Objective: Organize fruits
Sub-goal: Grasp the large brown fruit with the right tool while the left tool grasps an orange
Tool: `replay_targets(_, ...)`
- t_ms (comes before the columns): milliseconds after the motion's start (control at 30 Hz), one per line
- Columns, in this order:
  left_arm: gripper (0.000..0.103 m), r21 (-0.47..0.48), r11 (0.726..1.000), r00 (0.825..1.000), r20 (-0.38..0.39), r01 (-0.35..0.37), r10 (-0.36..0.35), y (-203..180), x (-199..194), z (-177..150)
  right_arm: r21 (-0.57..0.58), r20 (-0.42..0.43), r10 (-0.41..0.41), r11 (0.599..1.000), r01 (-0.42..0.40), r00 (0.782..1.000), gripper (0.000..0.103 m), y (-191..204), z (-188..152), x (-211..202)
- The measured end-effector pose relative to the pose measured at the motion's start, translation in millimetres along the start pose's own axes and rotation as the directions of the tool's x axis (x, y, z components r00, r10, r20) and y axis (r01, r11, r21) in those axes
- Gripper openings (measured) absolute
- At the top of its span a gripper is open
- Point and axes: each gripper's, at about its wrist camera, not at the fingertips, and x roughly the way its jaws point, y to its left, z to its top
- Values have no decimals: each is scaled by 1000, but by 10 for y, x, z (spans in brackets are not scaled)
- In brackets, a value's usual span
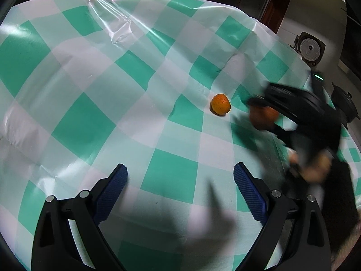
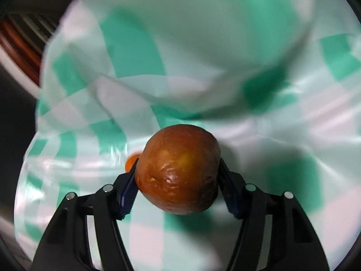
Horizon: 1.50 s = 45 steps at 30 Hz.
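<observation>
A small orange (image 1: 220,107) lies on the green-and-white checked tablecloth (image 1: 112,85), right of centre. My left gripper (image 1: 180,176) is open and empty, low over the cloth, well short of the orange. My right gripper (image 2: 177,171) is shut on a reddish-brown apple (image 2: 178,169) and holds it above the cloth. In the left wrist view the right gripper (image 1: 264,115) is blurred, just right of the orange, with the apple (image 1: 262,117) in it. The orange (image 2: 132,162) peeks out behind the apple's left side in the right wrist view.
The tablecloth is wrinkled, with a raised fold (image 1: 117,29) at the back. A round appliance (image 1: 310,49) and a dark pot (image 1: 345,106) stand beyond the table's right edge. Dark wooden furniture (image 1: 273,6) is behind the table.
</observation>
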Motion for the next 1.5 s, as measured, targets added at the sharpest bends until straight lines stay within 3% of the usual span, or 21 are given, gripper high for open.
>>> replay_targets(200,92,33,999,998,-65,23,-21,-61,110,8,-93,118,-99,990,110,988,65,-358,-425,-634)
replay_targets(367,92,21,1000,992,-126,4,-2,-106,275,91,26,168,-16,1000,11,986,65,-774,-582,-825)
replay_targets(500,92,133,989,993,-87,-72,84,-421,519,355,9,178,-9,1000,8,984,65,-747,-590,-814)
replay_targets(567,88,208,973,989,-87,-98,119,-625,725,509,-17,184,-4,1000,7,983,65,-735,-605,-876)
replay_targets(633,73,283,951,983,-96,-126,159,-816,954,661,-39,180,-2,999,9,984,65,-702,-609,-879)
replay_targets(667,72,307,944,980,-116,-120,162,-882,1055,710,-44,179,-2,999,10,984,65,-696,-610,-879)
replay_targets(733,59,359,926,973,-145,-118,180,-1012,1271,793,-46,177,-2,999,11,984,65,-700,-625,-886)
replay_targets(867,50,444,884,965,-132,-146,226,-1202,1519,852,-39,179,-1,999,8,984,65,-703,-626,-888)
replay_targets(933,45,451,879,964,-122,-156,234,-1229,1580,874,-47,178,-2,999,10,984,65,-690,-632,-881)
replay_targets(1000,38,427,893,967,-130,-143,218,-1204,1608,917,-52,176,1,999,8,984,65,-685,-632,-877)
replay_targets(1200,36,439,889,978,-92,-130,189,-1123,1448,796,-56,175,1,998,9,985,65,-677,-624,-874)
replay_targets(1500,36,422,895,979,-74,-142,190,-918,955,538,-74,186,-9,997,23,982,65,-647,-633,-849)
